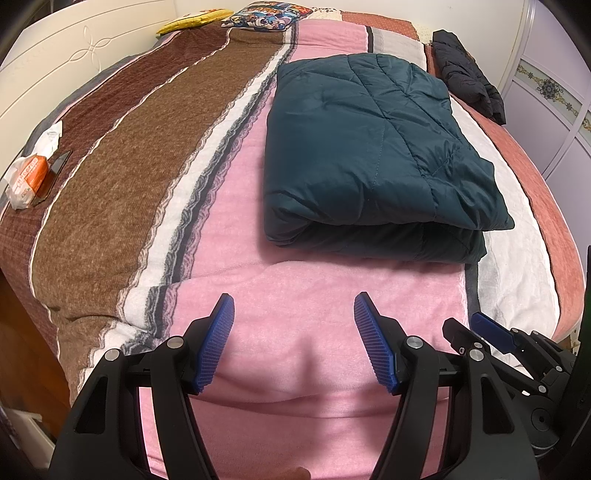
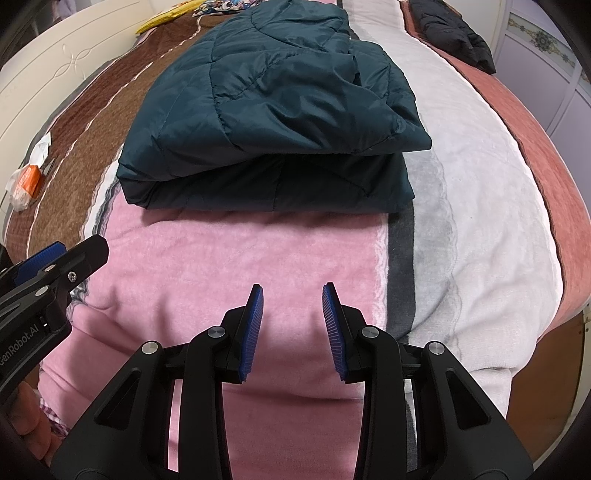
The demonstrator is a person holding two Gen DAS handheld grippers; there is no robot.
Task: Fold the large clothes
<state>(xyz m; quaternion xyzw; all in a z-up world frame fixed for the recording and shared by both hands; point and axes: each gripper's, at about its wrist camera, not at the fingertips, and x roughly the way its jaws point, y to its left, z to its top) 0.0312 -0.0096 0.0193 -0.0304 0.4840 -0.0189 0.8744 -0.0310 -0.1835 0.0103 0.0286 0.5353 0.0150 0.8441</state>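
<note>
Dark teal jacket (image 1: 369,147) lay folded on the bed (image 1: 240,206), on pink blanket w/ striped edges. Left gripper (image 1: 293,339) hovered just short of it, fingers wide, empty. Right gripper (image 2: 292,325) alongside, fingers narrower but apart, holding nothing. Black coat (image 1: 465,74) at far side.

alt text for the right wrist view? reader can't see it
A dark teal quilted jacket, folded into a thick rectangle, lies on a bed's striped blanket. The right gripper is open and empty over the pink stripe, short of the jacket. The left gripper pokes in at the left edge; a black garment lies far right.
</note>
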